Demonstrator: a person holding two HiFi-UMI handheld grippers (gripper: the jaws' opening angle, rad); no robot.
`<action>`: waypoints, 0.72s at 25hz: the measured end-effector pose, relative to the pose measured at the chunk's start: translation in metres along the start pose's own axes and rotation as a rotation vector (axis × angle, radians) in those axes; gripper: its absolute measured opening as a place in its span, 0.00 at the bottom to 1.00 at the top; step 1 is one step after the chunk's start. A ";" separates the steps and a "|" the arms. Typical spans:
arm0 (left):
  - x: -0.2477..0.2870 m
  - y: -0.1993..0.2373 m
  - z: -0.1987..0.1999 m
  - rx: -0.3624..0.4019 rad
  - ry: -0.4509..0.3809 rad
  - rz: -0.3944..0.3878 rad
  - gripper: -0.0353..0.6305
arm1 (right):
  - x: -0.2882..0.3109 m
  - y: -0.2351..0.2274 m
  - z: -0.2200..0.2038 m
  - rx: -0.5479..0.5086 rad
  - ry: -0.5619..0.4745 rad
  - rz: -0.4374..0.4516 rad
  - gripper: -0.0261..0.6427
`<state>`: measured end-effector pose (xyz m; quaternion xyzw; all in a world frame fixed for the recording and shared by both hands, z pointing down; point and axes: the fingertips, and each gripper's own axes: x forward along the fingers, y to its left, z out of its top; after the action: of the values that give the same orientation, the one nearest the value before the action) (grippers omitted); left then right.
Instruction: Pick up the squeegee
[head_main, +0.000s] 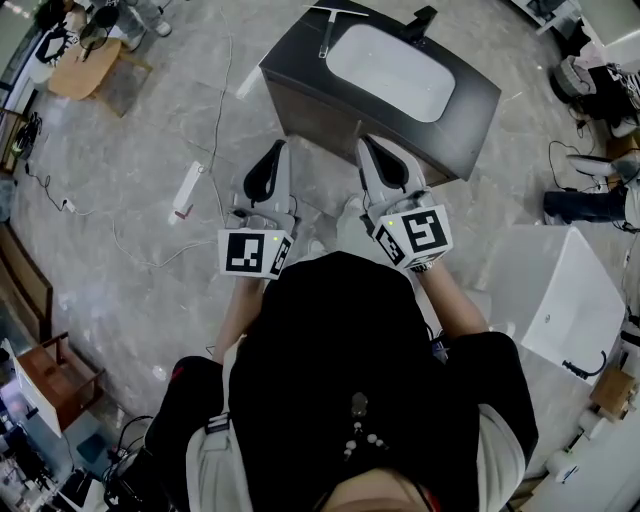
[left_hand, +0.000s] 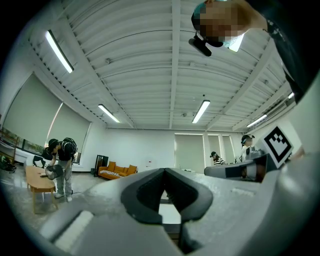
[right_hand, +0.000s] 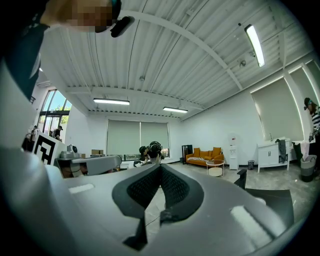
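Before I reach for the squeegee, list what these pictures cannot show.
- Squeegee: tiny in the head view, blade edge unreadable; neither gripper view shows it, their own jaws block the foreground.
- Sink cabinet: near front partly hidden behind the right gripper, head view.

From the head we look steeply down; sink cabinet (head_main: 295, 70) at 12 o'clock. Gripper views face level, sharing the sofa (left_hand: 115, 171).

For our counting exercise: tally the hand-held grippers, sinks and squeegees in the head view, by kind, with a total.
Hand-held grippers: 2 (left hand-held gripper, right hand-held gripper)
Sinks: 2 (dark sink, white sink)
Squeegee: 1
Total: 5
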<state>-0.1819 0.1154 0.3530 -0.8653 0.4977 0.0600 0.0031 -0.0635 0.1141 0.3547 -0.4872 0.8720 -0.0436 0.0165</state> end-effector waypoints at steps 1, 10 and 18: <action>0.004 0.000 0.000 0.001 -0.001 -0.002 0.06 | 0.002 -0.004 -0.001 0.001 0.001 -0.001 0.04; 0.049 0.015 -0.009 0.007 0.016 0.015 0.06 | 0.045 -0.034 0.001 0.001 0.006 0.036 0.04; 0.112 0.040 -0.018 0.010 0.040 0.014 0.06 | 0.101 -0.078 -0.003 0.037 0.026 0.041 0.04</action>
<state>-0.1584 -0.0022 0.3613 -0.8627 0.5041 0.0402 -0.0029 -0.0502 -0.0125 0.3668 -0.4683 0.8810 -0.0657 0.0149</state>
